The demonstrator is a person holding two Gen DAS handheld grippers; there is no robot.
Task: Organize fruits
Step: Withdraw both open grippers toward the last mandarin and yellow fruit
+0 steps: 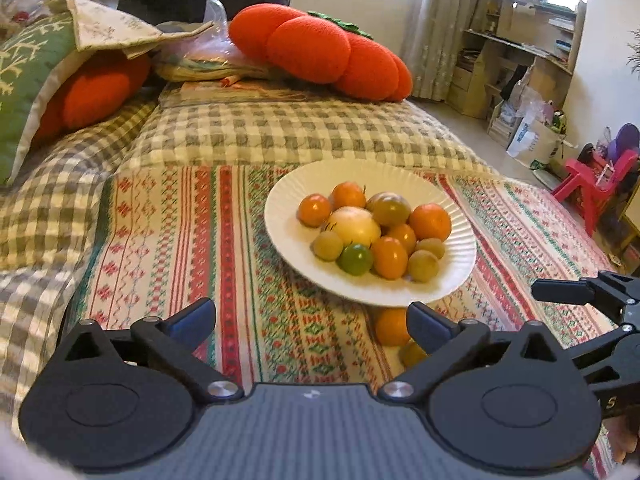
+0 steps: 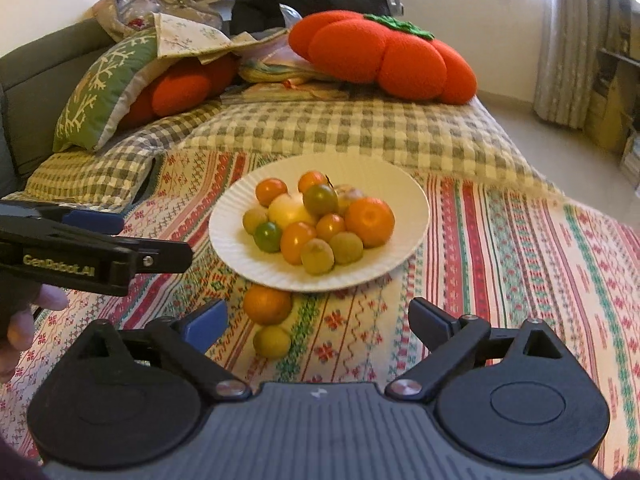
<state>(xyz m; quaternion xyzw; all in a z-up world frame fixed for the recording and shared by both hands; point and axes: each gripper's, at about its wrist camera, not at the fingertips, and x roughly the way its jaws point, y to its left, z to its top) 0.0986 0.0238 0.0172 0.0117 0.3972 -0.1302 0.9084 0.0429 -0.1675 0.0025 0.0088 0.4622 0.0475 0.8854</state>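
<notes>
Left gripper (image 1: 310, 322), seen from its own wrist camera, with jaws spread wide and nothing between the blue pads; no earlier view is available for comparison. Right gripper (image 2: 316, 320) likewise stands fully spread and holds nothing. Each claw also appears in the other's view: the right gripper at the lower right edge of the left view, the left gripper at the left edge of the right view, with part of a hand (image 2: 24, 320) below it.

Just ahead of the right gripper, between its fingertips and slightly nearer its left pad, a yellow-green fruit (image 2: 272, 341) lies on the striped patterned cloth (image 2: 500, 260). Touching it on the far side is a loose orange fruit (image 2: 267, 305), which sits against the near rim of the white plate (image 2: 380, 184). In the left view these two fruits lie just beside that claw's right finger, the yellow-green one partly hidden behind it.

Beyond the loose fruits, the plate rests on the cloth and carries a heap of fruits (image 2: 316, 224): several orange, several yellow-green, one bright green, one pale yellow at centre.

Farther ahead lies a grey-checked blanket (image 2: 360, 128). Beyond it, to the right, a large orange pumpkin-shaped cushion (image 2: 384, 56); to the left, a green embroidered pillow (image 2: 108, 88) over a second orange cushion (image 2: 180, 88).
</notes>
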